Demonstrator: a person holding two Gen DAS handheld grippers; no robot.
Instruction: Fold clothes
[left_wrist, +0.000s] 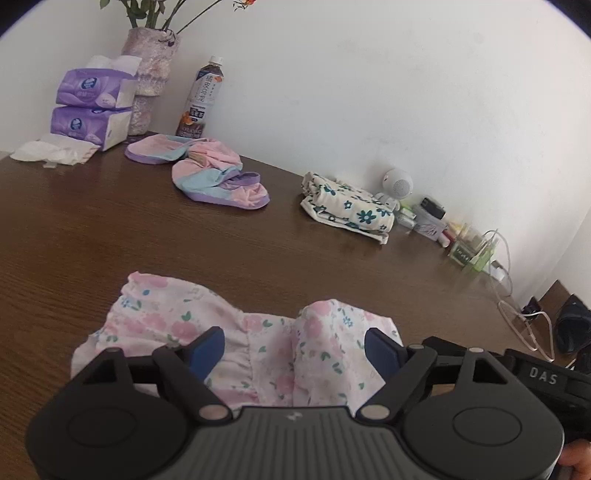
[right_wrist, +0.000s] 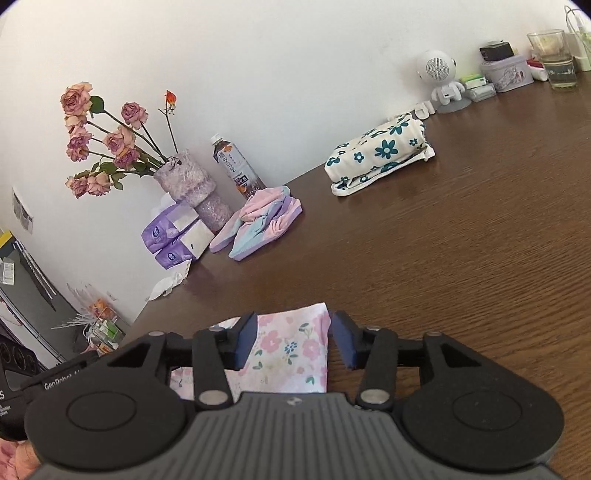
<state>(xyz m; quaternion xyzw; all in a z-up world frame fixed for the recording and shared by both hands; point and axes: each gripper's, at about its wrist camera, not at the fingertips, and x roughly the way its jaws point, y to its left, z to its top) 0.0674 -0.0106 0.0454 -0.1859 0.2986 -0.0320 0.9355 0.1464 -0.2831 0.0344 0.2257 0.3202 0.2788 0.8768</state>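
Observation:
A pink floral garment (left_wrist: 229, 332) lies rumpled on the brown wooden table (left_wrist: 110, 236), close under my left gripper (left_wrist: 295, 349). That gripper is open, its blue pads spread over the cloth with a raised fold between them. In the right wrist view a flat corner of the same floral garment (right_wrist: 291, 347) lies between the fingers of my right gripper (right_wrist: 295, 341), which is open too. Farther back lie a folded white garment with teal flowers (left_wrist: 347, 206) (right_wrist: 380, 155) and a bunched pink, blue and purple garment (left_wrist: 218, 177) (right_wrist: 258, 221).
Along the wall stand a vase of roses (right_wrist: 192, 184), a drink bottle (left_wrist: 201, 99), stacked purple tissue packs (left_wrist: 92, 107), a white robot-shaped speaker (right_wrist: 439, 77), small boxes, a tin and a glass (right_wrist: 554, 55). Cables (left_wrist: 517, 314) hang off the table's right edge.

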